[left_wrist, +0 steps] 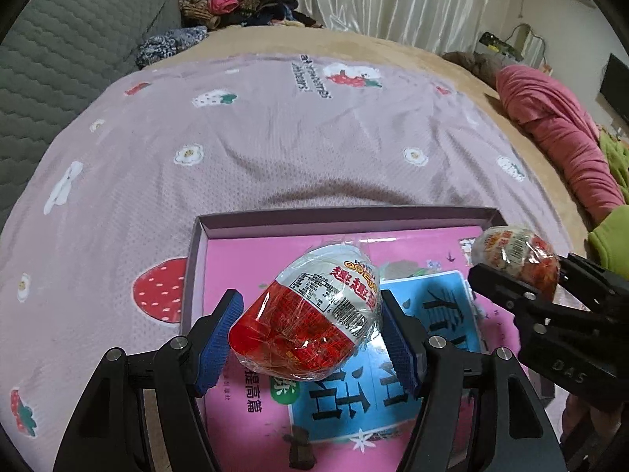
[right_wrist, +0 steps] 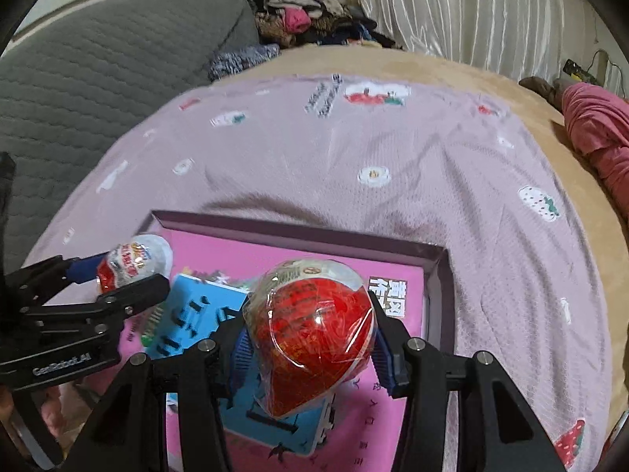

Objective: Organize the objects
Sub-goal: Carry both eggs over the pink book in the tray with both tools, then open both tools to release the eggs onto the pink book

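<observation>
The left gripper [left_wrist: 310, 330] had its blue-padded fingers [left_wrist: 218, 338] closed partway around a wrapped egg-shaped toy [left_wrist: 310, 314], red at one end and white at the other, pinching it on both sides. It hung over a shallow purple box [left_wrist: 346, 216] that sat on a lilac strawberry-print blanket [left_wrist: 255, 145] spread across the bed [left_wrist: 452, 63]. Inside the box lay a pink booklet [left_wrist: 251, 259] flat on the bottom, with a blue booklet [left_wrist: 432, 306] on top of it.

The right gripper [right_wrist: 310, 342] likewise had its fingers [right_wrist: 383, 362] clamped on a second egg toy [right_wrist: 310, 334], red end toward the camera, held over the same box's right half, above the blue booklet's edge. In the left wrist view that gripper appeared at the box's right side with its egg poking out between black fingers; in the right wrist view the left gripper showed near the box's left wall, carrying its egg.

Whether either egg touched the booklets could not be told. A grey quilted cushion [left_wrist: 70, 51] stood at the bed's far left, a heap of clothes [left_wrist: 236, 0] beyond it, and a pink bundle [left_wrist: 558, 129] lay to the right.
</observation>
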`<state>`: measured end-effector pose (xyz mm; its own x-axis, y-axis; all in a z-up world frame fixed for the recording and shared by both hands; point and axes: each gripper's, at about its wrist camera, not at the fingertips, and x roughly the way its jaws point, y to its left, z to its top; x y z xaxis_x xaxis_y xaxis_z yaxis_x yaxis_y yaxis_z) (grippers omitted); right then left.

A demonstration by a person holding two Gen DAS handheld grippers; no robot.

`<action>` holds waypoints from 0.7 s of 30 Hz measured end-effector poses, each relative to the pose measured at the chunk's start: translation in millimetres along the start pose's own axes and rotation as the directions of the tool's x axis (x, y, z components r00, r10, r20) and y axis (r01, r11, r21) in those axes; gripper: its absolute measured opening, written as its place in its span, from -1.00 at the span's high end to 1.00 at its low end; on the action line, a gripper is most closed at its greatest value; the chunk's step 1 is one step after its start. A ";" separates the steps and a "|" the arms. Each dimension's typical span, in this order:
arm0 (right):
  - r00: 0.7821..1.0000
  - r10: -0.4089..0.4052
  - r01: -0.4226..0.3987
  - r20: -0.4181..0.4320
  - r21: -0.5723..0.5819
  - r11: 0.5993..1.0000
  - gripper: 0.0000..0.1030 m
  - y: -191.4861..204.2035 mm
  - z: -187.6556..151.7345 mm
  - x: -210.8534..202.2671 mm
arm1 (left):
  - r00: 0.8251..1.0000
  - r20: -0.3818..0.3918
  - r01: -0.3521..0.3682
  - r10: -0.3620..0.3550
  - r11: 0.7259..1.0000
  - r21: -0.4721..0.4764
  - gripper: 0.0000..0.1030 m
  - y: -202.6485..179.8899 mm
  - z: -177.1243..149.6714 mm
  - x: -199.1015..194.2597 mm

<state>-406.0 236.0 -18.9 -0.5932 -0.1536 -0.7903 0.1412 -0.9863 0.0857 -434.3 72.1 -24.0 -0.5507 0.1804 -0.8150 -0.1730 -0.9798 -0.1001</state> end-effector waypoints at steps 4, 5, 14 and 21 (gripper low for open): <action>1.000 0.001 0.000 -0.026 0.007 1.000 0.01 -3.8 1.4 13.7 | 0.999 -0.029 -0.015 0.015 1.000 0.001 -0.38 0.3 2.0 13.7; 1.000 0.003 -0.003 -0.030 0.015 1.000 0.01 -5.2 1.3 16.1 | 0.999 -0.035 -0.016 0.016 1.000 -0.001 -0.38 1.6 3.0 17.9; 0.996 0.009 -0.005 -0.083 0.045 0.999 0.00 -14.4 -3.1 36.8 | 0.996 -0.088 -0.032 0.032 0.999 0.002 -0.39 3.2 -1.6 42.5; 0.996 -0.012 0.015 -0.092 0.039 0.999 -0.02 -15.9 -7.3 44.0 | 0.994 -0.100 -0.042 0.040 0.999 -0.014 -0.39 7.8 -3.6 47.6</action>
<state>-428.5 245.3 -59.4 -0.5190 -0.1358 -0.8439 0.1010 -0.9901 0.0973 -458.9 72.8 -65.7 -0.4724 0.1311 -0.8716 -0.1380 -0.9877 -0.0738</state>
